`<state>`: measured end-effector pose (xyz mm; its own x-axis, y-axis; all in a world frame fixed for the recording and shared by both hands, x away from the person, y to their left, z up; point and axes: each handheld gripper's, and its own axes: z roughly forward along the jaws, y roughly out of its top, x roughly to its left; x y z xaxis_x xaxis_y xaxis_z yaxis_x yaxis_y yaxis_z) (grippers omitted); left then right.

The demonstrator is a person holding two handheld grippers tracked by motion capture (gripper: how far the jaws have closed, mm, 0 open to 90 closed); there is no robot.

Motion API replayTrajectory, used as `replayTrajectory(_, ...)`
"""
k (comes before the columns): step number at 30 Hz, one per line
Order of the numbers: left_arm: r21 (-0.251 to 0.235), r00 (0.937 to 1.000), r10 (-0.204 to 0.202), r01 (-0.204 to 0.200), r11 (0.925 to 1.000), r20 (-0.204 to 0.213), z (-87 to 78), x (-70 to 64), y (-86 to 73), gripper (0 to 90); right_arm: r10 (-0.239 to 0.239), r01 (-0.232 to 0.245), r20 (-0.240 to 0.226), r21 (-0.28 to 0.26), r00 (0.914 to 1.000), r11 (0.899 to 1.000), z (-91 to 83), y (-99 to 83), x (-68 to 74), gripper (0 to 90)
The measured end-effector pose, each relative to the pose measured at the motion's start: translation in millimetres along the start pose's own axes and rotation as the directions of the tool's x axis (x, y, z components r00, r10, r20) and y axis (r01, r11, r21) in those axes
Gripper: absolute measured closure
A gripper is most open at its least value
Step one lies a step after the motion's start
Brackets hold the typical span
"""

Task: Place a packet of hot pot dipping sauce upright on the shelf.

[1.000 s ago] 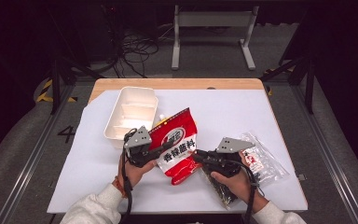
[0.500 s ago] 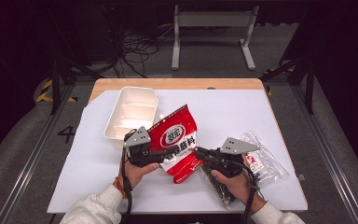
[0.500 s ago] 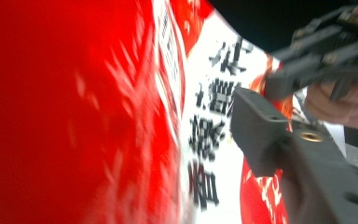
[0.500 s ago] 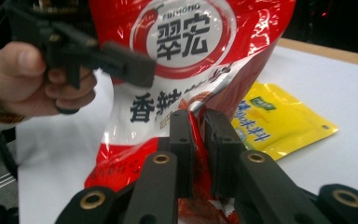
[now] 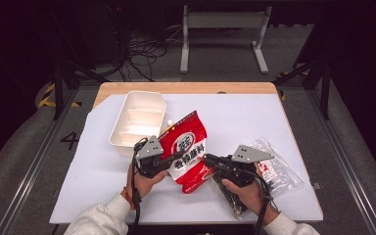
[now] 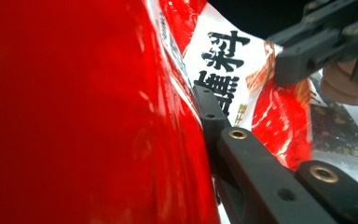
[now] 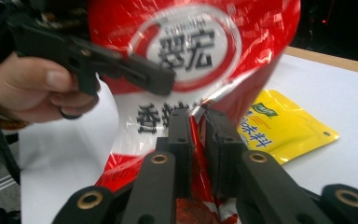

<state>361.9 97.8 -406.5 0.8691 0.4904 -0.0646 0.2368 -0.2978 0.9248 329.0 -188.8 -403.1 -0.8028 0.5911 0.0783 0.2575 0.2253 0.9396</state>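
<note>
Pinching the red bag (image 5: 188, 152) from opposite sides, left claw (image 5: 169, 160) and right claw (image 5: 208, 160) face inward.

A white divided tray (image 5: 138, 119) sits beside a yellow sachet (image 7: 282, 126).

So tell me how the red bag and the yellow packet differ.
The red bag is large and held off the table by both tongs; the yellow packet is smaller, lying flat and ungripped. The red bag is crumpled; the yellow packet looks smooth. Both are printed food pouches.
</note>
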Motion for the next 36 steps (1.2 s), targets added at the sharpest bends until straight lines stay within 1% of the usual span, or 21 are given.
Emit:
replayTrajectory(2,-0.019,1.0000,0.006,-0.005,0.9998,0.004,-5.1,1.9,4.8,90.0,0.002,-0.002,0.002,0.001,1.0000,1.000,-1.2,-0.6,0.1,79.1)
replayTrajectory(4,-0.025,0.9997,0.021,-0.021,0.9995,0.008,-8.4,2.7,9.2,90.0,0.003,-0.003,0.008,0.009,1.0000,1.000,-3.7,-0.5,-0.5,72.7)
replayTrajectory(5,-0.020,0.9993,0.038,-0.037,0.9991,0.004,-8.8,2.4,10.8,90.0,0.007,-0.007,-0.006,-0.001,1.0000,1.000,-6.1,-0.3,-1.5,75.4)
replayTrajectory(7,-0.023,0.9994,0.036,-0.036,0.9991,0.001,-8.9,1.9,11.6,90.0,0.005,-0.005,-0.016,-0.008,0.9999,1.000,-8.8,0.4,-2.0,76.2)
replayTrajectory(8,-0.033,0.9990,0.037,-0.036,0.9988,0.024,-9.7,3.4,12.7,90.0,-0.003,0.003,-0.006,-0.009,1.0000,1.000,-11.0,1.3,-2.0,75.6)
replayTrajectory(10,-0.036,0.9982,0.054,-0.053,0.9980,0.026,-9.6,2.1,16.3,90.0,0.013,-0.013,-0.005,-0.024,0.9999,1.000,-16.1,2.8,-3.2,66.6)
replayTrajectory(12,-0.038,0.9974,0.062,-0.061,0.9974,0.037,-9.3,-0.3,19.6,90.0,0.013,-0.014,-0.005,-0.031,0.9999,0.999,-21.6,2.9,-3.8,66.6)
replayTrajectory(13,-0.040,0.9956,0.086,-0.085,0.9956,0.036,-9.1,-2.3,23.9,90.0,0.009,-0.009,-0.005,-0.027,0.9999,1.000,-23.8,2.7,-3.8,63.0)
replayTrajectory(14,-0.040,0.9956,0.086,-0.085,0.9956,0.036,-9.1,-2.3,23.9,90.0,0.009,-0.009,-0.005,-0.027,0.9999,1.000,-23.8,2.7,-3.8,63.0)
replayTrajectory(16,-0.054,0.9942,0.100,-0.097,0.9938,0.041,-10.6,-1.2,30.5,90.0,0.018,-0.018,-0.002,-0.022,0.9998,1.000,-27.0,2.2,-4.6,53.6)
replayTrajectory(17,-0.066,0.9946,0.089,-0.086,0.9941,0.053,-12.0,-0.7,33.9,90.0,0.028,-0.028,-0.005,-0.024,0.9996,0.999,-29.4,1.6,-5.3,51.5)
replayTrajectory(19,-0.074,0.9935,0.104,-0.100,0.9923,0.047,-15.1,0.2,40.9,90.0,0.027,-0.027,0.007,-0.018,0.9996,0.999,-34.3,1.3,-6.5,45.4)
replayTrajectory(21,-0.085,0.9908,0.129,-0.126,0.9884,0.039,-20.5,4.5,50.6,90.0,0.027,-0.026,0.013,-0.022,0.9996,0.999,-38.7,0.7,-8.2,43.7)
replayTrajectory(23,-0.091,0.9914,0.126,-0.122,0.9884,0.036,-23.0,6.1,54.4,90.0,0.030,-0.029,0.021,-0.020,0.9993,0.999,-41.2,-0.2,-9.8,42.3)
replayTrajectory(26,-0.099,0.9875,0.158,-0.156,0.9827,0.008,-32.5,15.7,66.8,90.0,0.044,-0.044,0.034,-0.011,0.9985,0.999,-43.3,-3.6,-13.8,41.7)
replayTrajectory(28,-0.106,0.9861,0.165,-0.166,0.9804,-0.015,-38.7,24.1,74.0,90.0,0.058,-0.058,0.035,-0.007,0.9977,0.998,-43.0,-5.9,-16.5,41.5)
replayTrajectory(29,-0.104,0.9837,0.177,-0.179,0.9784,-0.032,-42.0,29.2,77.2,90.0,0.062,-0.062,0.038,-0.002,0.9973,0.998,-42.5,-6.7,-17.5,41.3)
replayTrajectory(31,-0.098,0.9803,0.185,-0.191,0.9766,-0.069,-49.0,41.3,82.1,90.0,0.067,-0.067,0.036,0.004,0.9971,0.998,-40.9,-8.1,-18.6,41.3)
replayTrajectory(33,-0.102,0.9799,0.178,-0.187,0.9771,-0.089,-53.3,51.7,84.9,90.0,0.066,-0.066,0.031,0.012,0.9974,0.998,-39.5,-8.7,-18.4,41.0)
replayTrajectory(34,-0.088,0.9748,0.190,-0.201,0.9756,-0.116,-55.9,57.9,87.2,90.0,0.065,-0.066,0.030,0.015,0.9974,0.998,-38.7,-9.1,-18.2,40.9)
replayTrajectory(36,-0.085,0.9734,0.189,-0.201,0.9759,-0.129,-59.2,67.0,89.7,90.0,0.064,-0.064,0.027,0.018,0.9976,0.998,-37.7,-9.4,-18.1,40.7)
